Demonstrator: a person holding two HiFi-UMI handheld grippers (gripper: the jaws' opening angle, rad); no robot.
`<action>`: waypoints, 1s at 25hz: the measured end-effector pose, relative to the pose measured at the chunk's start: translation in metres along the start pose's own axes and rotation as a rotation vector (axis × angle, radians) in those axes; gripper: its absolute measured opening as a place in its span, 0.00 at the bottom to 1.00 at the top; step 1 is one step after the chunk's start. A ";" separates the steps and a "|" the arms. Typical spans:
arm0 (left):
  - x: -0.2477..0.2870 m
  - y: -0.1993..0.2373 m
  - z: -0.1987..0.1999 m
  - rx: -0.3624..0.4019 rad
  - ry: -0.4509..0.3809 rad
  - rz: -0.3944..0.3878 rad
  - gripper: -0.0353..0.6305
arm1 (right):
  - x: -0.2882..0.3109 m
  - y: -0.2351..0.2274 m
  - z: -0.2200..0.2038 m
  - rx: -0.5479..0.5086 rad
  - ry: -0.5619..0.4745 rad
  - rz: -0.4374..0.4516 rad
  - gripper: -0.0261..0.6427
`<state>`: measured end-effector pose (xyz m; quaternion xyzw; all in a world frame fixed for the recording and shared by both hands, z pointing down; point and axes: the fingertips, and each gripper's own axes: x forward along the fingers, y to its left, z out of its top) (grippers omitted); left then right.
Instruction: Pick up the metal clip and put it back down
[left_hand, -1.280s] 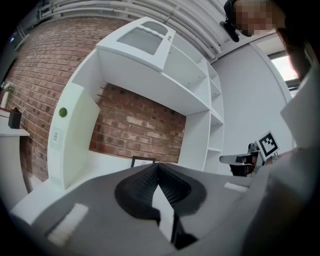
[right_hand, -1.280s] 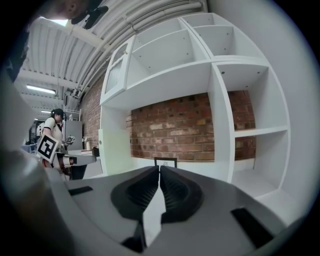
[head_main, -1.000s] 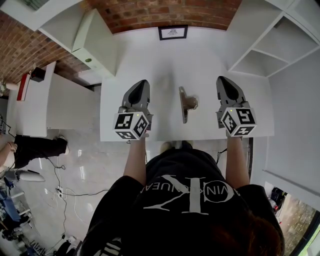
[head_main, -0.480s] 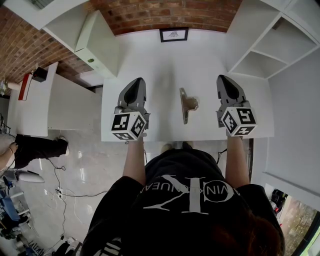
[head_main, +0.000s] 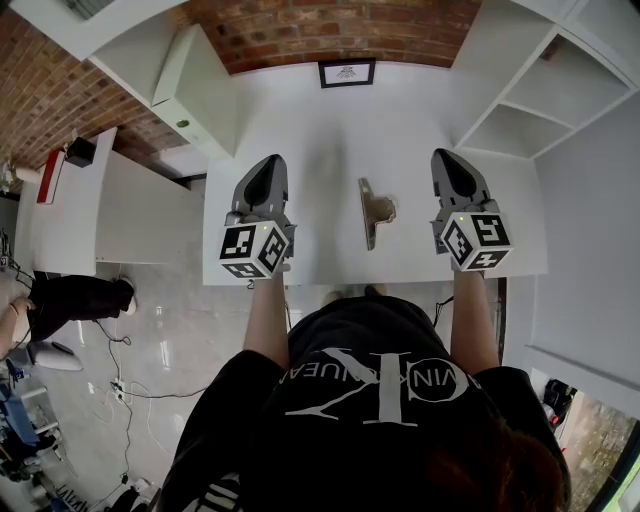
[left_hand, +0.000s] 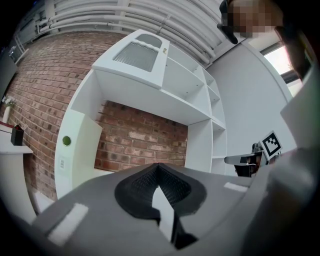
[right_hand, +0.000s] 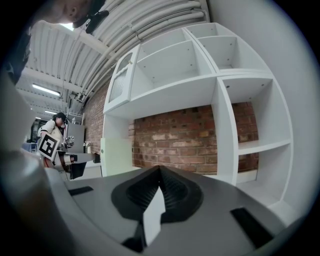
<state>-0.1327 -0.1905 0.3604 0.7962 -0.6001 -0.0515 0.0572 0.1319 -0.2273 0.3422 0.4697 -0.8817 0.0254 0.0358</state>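
A: Biggest item?
B: White table (head_main: 330, 120), flat, under both sets of fingertips. Brick wall (head_main: 330, 25) beyond its far edge.
A: Next?
B: White shelf unit (head_main: 545, 90), ahead & to the right of the right gripper (head_main: 446, 158).
A: Gripper status?
B: The left gripper (head_main: 267, 162): jaws pressed together, nothing betw. them. The right gripper: same, jaws together, empty.
A: Task obj.?
B: The metal clip (head_main: 372, 212), lying on table betw. the two grippers, nearer the right fingertips, a bit back from tip level, apart from both.
A: Smallest?
B: Framed picture (head_main: 346, 73), at table's far edge, well ahead of both tips.
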 end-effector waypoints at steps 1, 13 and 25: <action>0.001 0.000 0.000 0.000 0.001 -0.002 0.07 | 0.000 0.000 0.000 -0.002 0.000 0.000 0.06; 0.005 -0.003 -0.004 -0.001 0.012 -0.016 0.07 | -0.003 -0.004 -0.001 -0.006 0.005 -0.011 0.06; 0.007 -0.005 -0.012 -0.004 0.031 -0.016 0.07 | -0.006 -0.009 -0.008 0.007 0.016 -0.020 0.06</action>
